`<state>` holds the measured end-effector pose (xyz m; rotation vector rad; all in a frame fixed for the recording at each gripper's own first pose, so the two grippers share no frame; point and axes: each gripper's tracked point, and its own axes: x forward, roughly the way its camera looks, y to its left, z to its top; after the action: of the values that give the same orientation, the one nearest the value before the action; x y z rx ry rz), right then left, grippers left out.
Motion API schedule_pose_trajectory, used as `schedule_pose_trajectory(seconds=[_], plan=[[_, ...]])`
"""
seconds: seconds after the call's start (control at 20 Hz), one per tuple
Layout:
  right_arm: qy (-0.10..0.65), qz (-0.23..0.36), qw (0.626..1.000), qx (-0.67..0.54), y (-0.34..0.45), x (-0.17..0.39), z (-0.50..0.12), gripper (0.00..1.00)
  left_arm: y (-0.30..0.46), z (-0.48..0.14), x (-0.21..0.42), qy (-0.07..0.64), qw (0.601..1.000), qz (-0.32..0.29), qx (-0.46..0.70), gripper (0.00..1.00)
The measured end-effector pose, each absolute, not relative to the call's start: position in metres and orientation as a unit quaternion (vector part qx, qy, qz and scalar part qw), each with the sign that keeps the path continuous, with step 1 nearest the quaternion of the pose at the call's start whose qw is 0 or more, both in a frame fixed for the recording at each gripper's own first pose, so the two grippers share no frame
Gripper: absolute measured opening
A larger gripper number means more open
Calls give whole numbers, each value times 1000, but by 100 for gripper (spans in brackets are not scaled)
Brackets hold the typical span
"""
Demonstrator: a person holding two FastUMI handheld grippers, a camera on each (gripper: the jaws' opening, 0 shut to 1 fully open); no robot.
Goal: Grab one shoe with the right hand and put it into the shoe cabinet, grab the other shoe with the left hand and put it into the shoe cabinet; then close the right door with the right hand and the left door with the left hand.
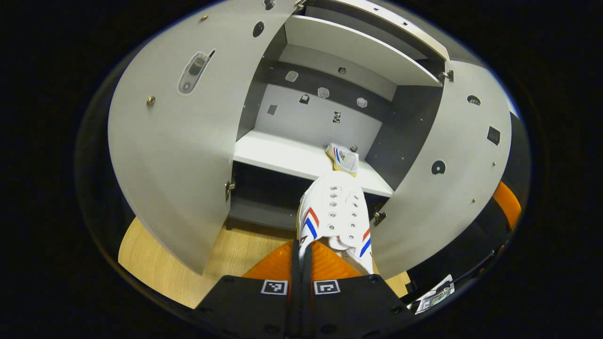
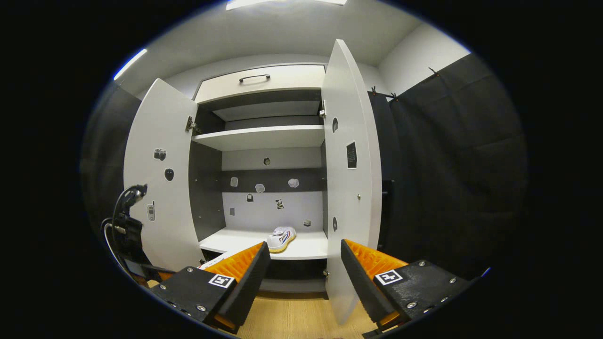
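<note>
The left gripper (image 1: 301, 254) has its fingers pressed together on the heel of a white shoe (image 1: 335, 214) with red and blue stripes, held toe-forward in front of the cabinet (image 1: 330, 56). The toe reaches the front edge of the lower shelf (image 1: 278, 157), right of its middle. Just beyond it a second shoe (image 1: 344, 157) already sits on that shelf, near the right wall.

The right gripper (image 2: 304, 268) hangs back with its fingers spread wide and nothing between them. Through the gap I can see the second shoe (image 2: 281, 238) on the lower shelf (image 2: 226, 245), right of centre.

Both doors stand open. The left door (image 1: 174, 155) swings out wide, the right door (image 1: 447, 160) likewise; in the right gripper view the right door (image 2: 351, 179) stands nearly edge-on just beyond the right finger. Part of the left gripper (image 2: 125, 226), with its cable, shows low in front of the left door (image 2: 160, 179). A wooden floor (image 1: 155, 263) lies below the cabinet.
</note>
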<state>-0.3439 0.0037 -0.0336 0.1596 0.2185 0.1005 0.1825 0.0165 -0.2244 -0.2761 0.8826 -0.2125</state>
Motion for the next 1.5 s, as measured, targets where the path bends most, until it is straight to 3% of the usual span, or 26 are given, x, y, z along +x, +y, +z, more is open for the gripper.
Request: schedule_pose_trajectory(seconds=[0.7, 1.05, 1.5], plan=[[95, 45, 992, 72, -3, -348, -27, 93, -1, -189, 378, 345, 925, -77, -138, 6], [95, 27, 993, 68, -14, -342, -28, 93, -17, -234, 458, 362, 919, -61, -145, 6], [92, 17, 994, 61, -23, -341, -24, 93, -24, -320, 486, 421, 893, -46, -151, 6]])
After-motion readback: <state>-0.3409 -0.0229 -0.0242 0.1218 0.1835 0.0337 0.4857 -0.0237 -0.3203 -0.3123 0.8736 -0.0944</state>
